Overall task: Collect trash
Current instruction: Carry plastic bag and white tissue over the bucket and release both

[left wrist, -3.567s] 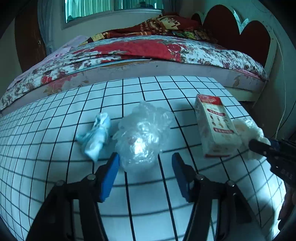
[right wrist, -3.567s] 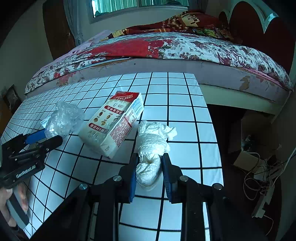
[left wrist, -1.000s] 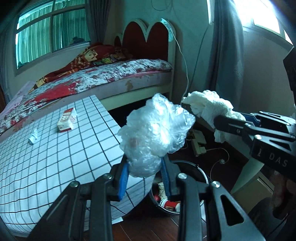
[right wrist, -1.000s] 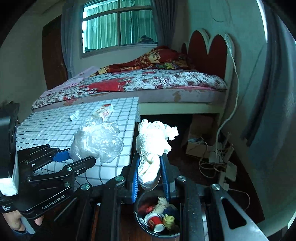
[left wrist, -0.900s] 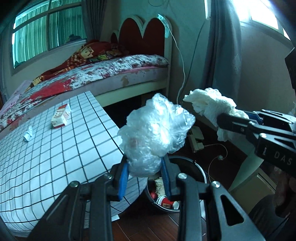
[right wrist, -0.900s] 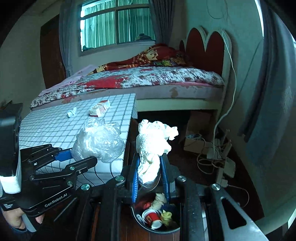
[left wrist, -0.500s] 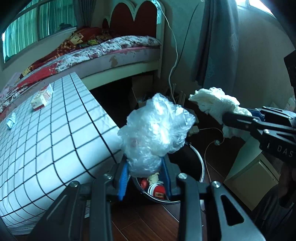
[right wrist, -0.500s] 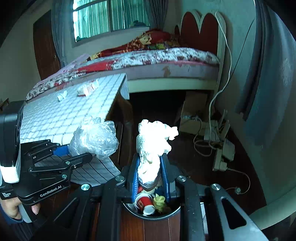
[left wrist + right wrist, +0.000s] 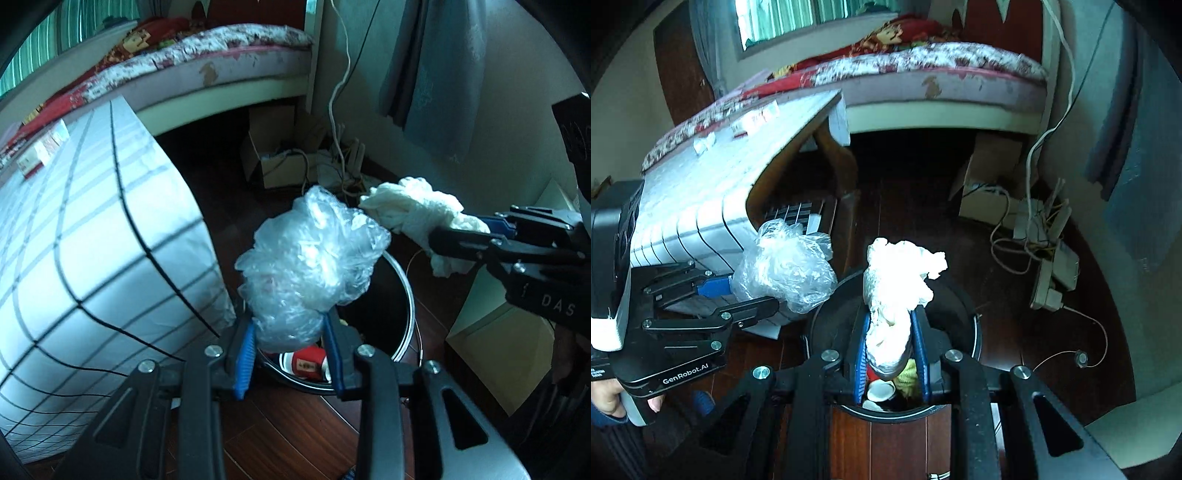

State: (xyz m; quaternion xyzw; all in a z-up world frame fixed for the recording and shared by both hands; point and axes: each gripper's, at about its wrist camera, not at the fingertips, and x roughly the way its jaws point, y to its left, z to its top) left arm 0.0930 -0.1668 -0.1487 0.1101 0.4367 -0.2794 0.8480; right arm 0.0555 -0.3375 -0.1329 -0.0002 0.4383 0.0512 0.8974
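Observation:
My left gripper is shut on a crumpled clear plastic bag, held just above a round black trash bin on the wood floor. My right gripper is shut on a wad of white tissue directly over the same bin, which holds a red cup and other scraps. In the left wrist view the tissue and right gripper sit to the right of the bag. The right wrist view shows the bag and left gripper at left.
A table with a white grid cloth stands left of the bin, a carton and small wrapper still on it. Behind are a bed, a cardboard box, a power strip with cables, and a pale cabinet at right.
Both grippers have come down and tipped forward over the bin, which now fills more of each view. The bag and tissue stay clamped as before.

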